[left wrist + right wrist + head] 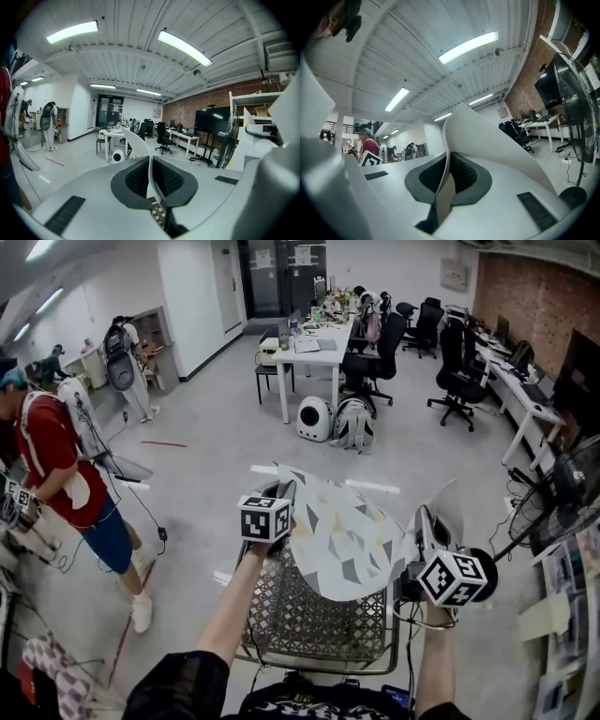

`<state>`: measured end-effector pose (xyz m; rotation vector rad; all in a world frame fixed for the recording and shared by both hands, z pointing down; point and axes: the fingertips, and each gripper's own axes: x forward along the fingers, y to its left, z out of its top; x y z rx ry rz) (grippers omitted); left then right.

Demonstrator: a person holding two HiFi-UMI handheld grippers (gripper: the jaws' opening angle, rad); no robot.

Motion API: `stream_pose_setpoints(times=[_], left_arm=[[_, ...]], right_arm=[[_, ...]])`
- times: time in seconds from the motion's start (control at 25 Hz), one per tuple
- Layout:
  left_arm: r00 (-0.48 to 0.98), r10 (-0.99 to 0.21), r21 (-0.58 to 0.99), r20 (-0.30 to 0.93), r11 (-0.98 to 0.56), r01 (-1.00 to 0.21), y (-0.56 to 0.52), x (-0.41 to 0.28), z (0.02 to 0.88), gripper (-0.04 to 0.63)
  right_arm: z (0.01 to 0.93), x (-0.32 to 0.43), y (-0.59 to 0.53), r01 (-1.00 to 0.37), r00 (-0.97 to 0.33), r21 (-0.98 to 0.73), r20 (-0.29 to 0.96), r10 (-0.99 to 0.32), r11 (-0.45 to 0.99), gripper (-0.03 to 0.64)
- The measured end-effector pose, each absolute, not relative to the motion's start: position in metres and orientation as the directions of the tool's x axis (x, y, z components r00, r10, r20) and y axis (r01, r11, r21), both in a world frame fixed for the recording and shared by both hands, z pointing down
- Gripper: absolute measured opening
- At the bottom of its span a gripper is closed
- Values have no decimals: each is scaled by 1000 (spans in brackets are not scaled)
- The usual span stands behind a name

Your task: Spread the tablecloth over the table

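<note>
The tablecloth point(342, 538), pale with grey triangles, hangs bowed in the air between my two grippers, over a metal table with a mesh top point(309, 620). My left gripper point(285, 493) pinches the cloth's left edge; in the left gripper view the jaws point(151, 177) are shut on a thin white fold of the tablecloth point(137, 140) that curves up and away. My right gripper point(427, 523) holds the right edge. The right gripper view shows its jaws point(447, 177) shut on a broad curl of the tablecloth point(487, 136). Most of the tabletop is hidden under the cloth.
A person in a red shirt point(54, 451) stands at the left beside cables on the floor. A standing fan point(567, 491) and shelves with papers are close on the right. Desks and office chairs point(375, 348) fill the back, with a backpack point(354, 424) on the floor.
</note>
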<state>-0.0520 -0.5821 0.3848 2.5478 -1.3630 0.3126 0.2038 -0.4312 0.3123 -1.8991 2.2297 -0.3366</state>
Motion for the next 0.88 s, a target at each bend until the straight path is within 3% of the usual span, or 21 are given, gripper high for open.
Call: stream_pose_setpoints(times=[0.48,0.88], left_arm=[[416,-853,174,314,-379,-909,-573,-230,413,21],[312,-904,202,293,-261,-944,-553,-330,420,21]], right_arm=[[289,55,-444,-894,-358,-256,-87,-930,368,17],[278,-14,-433,-801,-496,-291,-164,-853,522,17]])
